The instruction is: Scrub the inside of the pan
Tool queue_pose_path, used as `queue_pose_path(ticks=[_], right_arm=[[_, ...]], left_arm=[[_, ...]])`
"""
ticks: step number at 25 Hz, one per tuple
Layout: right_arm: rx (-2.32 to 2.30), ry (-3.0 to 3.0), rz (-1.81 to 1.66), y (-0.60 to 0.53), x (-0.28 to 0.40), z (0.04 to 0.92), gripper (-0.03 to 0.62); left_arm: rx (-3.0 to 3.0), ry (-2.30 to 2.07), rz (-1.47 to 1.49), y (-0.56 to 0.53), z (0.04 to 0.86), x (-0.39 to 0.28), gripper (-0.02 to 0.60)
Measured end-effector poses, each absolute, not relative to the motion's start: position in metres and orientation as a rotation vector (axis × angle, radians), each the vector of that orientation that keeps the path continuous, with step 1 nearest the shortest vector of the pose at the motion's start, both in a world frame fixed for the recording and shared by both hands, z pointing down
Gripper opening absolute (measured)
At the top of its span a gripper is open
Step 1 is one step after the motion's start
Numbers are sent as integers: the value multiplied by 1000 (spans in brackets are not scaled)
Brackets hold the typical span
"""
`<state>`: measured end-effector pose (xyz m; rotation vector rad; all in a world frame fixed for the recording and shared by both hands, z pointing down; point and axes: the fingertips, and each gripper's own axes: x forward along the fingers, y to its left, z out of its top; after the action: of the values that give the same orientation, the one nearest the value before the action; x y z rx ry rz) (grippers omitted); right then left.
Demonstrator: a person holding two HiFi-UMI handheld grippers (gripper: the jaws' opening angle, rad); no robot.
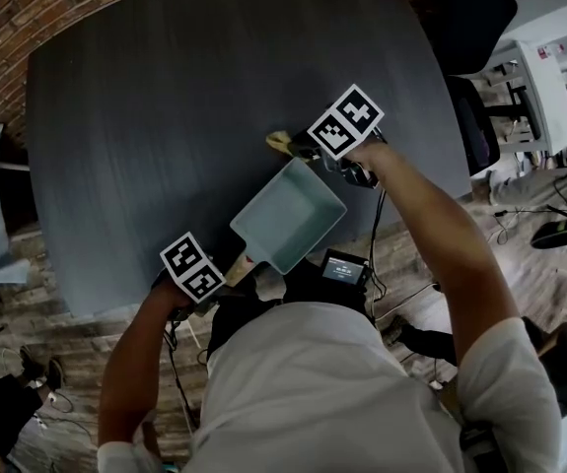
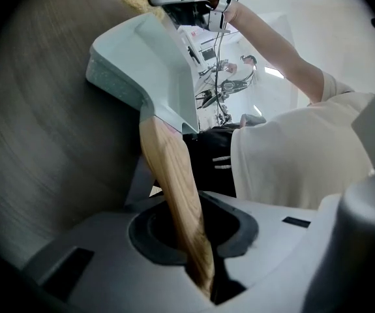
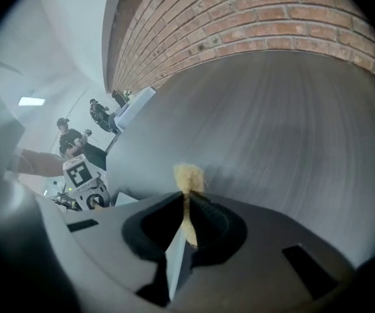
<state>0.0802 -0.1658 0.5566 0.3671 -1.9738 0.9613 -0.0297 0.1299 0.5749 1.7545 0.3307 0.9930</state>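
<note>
one pale teal square pan (image 1: 288,215), wooden handle (image 2: 172,188) (clamped in left gripper (image 2: 199,261))

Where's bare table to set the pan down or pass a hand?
The table is bare from the pan to the brick wall, and left of the pan. Crowded near edge: left gripper on the handle, right gripper with the sponge.

White short-sleeved shirt (image 1: 332,382). Left gripper (image 1: 220,278) at 7 o'clock, right gripper (image 1: 303,148) at 1 o'clock: grey bodies, each bearing a white cube (image 1: 191,266) with black square markers. Black cable (image 1: 375,235) below right gripper.
</note>
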Motion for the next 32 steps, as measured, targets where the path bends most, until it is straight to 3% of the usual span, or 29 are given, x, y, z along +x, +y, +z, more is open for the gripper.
queue_pose_path(ticks=[12, 32], right_arm=[[369, -1912, 481, -170, 63, 566, 37], [277, -1861, 635, -122, 37, 573, 38]], left_arm=[[1855, 128, 806, 99, 578, -3, 50], [1888, 44, 773, 97, 580, 6, 49]])
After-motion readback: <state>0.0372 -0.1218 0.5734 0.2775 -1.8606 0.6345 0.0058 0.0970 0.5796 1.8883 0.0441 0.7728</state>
